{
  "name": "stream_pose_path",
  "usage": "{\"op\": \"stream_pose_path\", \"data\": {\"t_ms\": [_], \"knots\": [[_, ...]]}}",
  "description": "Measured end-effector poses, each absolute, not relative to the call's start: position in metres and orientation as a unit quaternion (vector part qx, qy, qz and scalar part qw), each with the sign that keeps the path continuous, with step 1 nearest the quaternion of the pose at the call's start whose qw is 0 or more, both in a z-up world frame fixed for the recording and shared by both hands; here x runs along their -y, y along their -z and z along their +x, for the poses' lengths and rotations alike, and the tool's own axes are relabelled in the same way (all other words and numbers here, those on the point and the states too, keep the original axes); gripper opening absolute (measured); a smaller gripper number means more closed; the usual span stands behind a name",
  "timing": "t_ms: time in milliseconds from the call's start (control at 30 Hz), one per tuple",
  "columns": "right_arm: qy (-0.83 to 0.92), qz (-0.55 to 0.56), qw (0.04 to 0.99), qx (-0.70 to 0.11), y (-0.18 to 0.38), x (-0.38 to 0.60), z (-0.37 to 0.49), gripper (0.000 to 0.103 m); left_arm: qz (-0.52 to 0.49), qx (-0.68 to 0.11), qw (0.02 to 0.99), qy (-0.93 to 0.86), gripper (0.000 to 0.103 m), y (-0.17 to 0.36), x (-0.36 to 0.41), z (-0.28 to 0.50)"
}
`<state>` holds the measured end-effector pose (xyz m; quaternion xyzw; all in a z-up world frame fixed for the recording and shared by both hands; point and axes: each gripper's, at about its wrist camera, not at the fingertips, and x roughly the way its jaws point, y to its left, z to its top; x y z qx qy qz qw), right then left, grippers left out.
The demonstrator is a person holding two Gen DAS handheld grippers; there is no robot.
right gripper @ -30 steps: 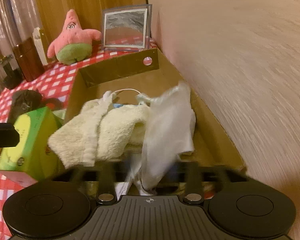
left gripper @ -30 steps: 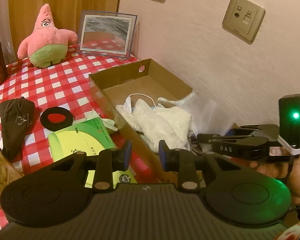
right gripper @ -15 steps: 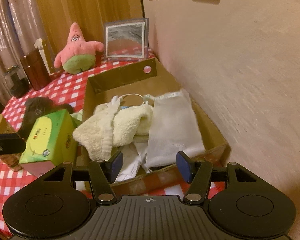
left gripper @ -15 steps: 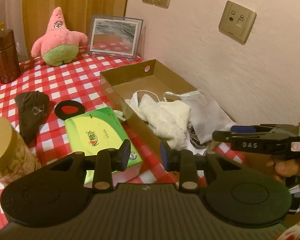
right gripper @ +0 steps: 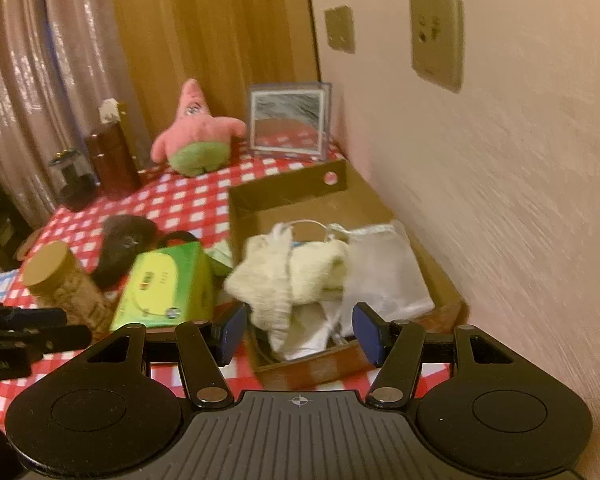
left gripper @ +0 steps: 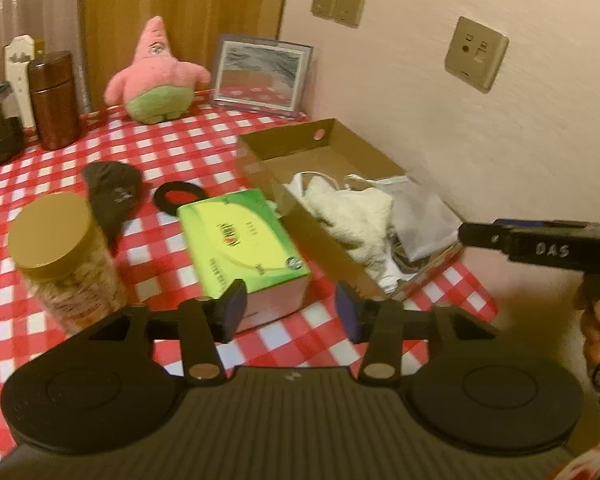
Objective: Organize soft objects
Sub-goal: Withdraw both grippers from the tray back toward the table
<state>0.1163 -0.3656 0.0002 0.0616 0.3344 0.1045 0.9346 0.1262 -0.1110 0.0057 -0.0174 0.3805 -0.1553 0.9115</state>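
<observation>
Both grippers, left (left gripper: 290,307) just widened and right (right gripper: 299,332), hang unclenched and empty, short of the box (right gripper: 284,196) holding towel (right gripper: 276,276) and pouch (right gripper: 384,272).

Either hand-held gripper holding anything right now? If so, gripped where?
Nothing held. The left hand-held gripper has just been opening, nothing between its pads; the right hand-held gripper is open and empty too.

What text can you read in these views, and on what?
"DAS": handwritten in white on the right gripper's black body, left wrist view.
Green tissue box: red logo and small print, too blurred to read.
Dark cloth: faint mark, unreadable.
Left gripper's body: white lettering at the picture's edge, unreadable.
</observation>
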Motion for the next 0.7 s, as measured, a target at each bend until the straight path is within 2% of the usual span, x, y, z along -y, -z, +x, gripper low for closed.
{"op": "stream_pose_path", "data": {"t_ms": [100, 233, 367, 433, 700], "knots": [[-0.114, 0.06, 0.936, -0.329, -0.007, 0.356, 0.109, 0.059, -0.018, -0.381, 0.913, 0.142, 0.054, -0.008, 0.102, 0.116], [-0.126, 0.055, 0.935, -0.326, -0.012, 0.343, 0.102, 0.059, -0.025, -0.382, 0.915, 0.124, 0.066, -0.011, 0.088, 0.104], [-0.14, 0.048, 0.934, -0.325, -0.015, 0.33, 0.096, 0.059, -0.032, -0.381, 0.918, 0.104, 0.072, -0.014, 0.074, 0.095], [-0.145, 0.045, 0.934, -0.324, -0.017, 0.325, 0.093, 0.06, -0.035, -0.382, 0.919, 0.096, 0.082, -0.015, 0.068, 0.091], [-0.162, 0.035, 0.931, -0.325, -0.018, 0.306, 0.091, 0.061, -0.041, -0.384, 0.921, 0.054, 0.089, -0.015, 0.046, 0.077]]}}
